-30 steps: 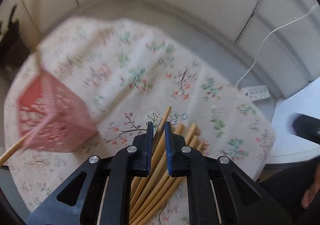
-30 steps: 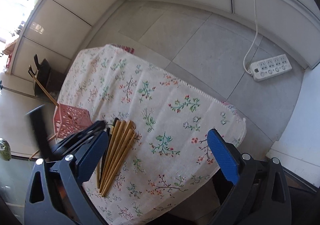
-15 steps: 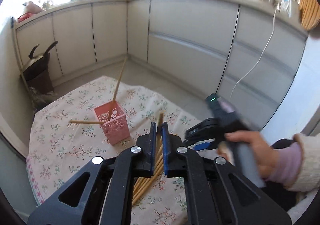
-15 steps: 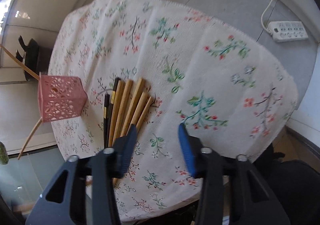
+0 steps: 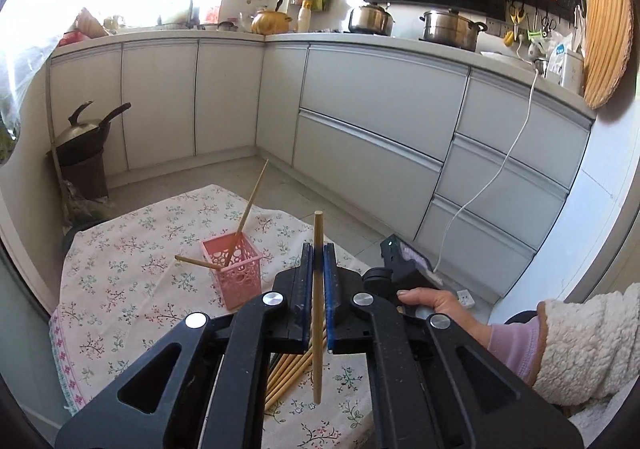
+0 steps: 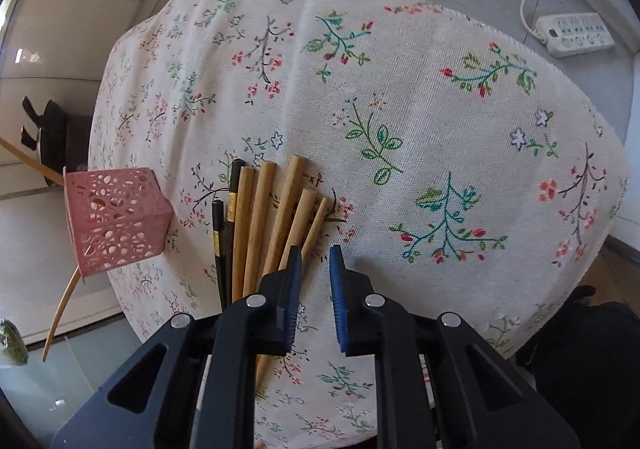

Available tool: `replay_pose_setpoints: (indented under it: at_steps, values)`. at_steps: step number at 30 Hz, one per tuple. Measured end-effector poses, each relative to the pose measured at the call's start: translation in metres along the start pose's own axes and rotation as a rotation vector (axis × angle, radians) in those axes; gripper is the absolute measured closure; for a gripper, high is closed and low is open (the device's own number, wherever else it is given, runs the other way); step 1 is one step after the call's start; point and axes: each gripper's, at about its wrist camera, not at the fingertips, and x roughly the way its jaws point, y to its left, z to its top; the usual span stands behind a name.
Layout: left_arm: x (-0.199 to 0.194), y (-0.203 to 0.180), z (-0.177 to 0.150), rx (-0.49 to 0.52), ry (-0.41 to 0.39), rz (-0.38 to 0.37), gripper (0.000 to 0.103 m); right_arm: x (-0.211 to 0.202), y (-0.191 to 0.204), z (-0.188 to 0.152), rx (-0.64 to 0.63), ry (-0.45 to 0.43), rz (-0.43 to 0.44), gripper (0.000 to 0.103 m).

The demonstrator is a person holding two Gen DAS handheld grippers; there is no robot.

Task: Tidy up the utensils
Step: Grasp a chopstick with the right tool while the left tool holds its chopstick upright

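We've got the left gripper (image 5: 318,249) clamped on one wooden chopstick (image 5: 318,313), upright. Pink basket (image 5: 236,269) sits at its 10 o'clock. Right gripper (image 6: 315,253) jaws closing, nothing between; chopstick pile (image 6: 264,221) at 11 o'clock.

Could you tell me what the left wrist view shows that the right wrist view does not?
Only the left wrist view shows the left tool shut on a light wooden chopstick held upright, the person's hand on the other tool's handle, and two steel pots on the counter.

Only the right wrist view shows the right tool, its jaws closing with nothing between them, two black chopsticks, and a white power strip.

Both show the pink perforated plastic basket and the floral tablecloth.
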Motion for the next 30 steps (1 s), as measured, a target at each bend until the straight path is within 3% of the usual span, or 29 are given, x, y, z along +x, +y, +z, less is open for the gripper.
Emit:
replay_pose_setpoints:
  at_steps: [14,19,24,30]
  values:
    - [-0.001,0.012,-0.002,-0.020,-0.011,0.012,0.099,0.010,0.017,0.006,-0.021,-0.041,-0.074,0.094]
    - [-0.003,0.016,0.000,-0.049,-0.017,0.032,0.099,0.003,0.012,0.002,-0.039,-0.061,-0.011,0.097]
    - [-0.010,0.014,0.002,-0.067,-0.036,0.049,0.099,-0.038,0.021,-0.019,-0.189,-0.130,0.035,0.097]
    - [-0.016,0.018,0.010,-0.120,-0.066,0.075,0.099,-0.122,0.036,-0.061,-0.439,-0.344,0.098,0.097]
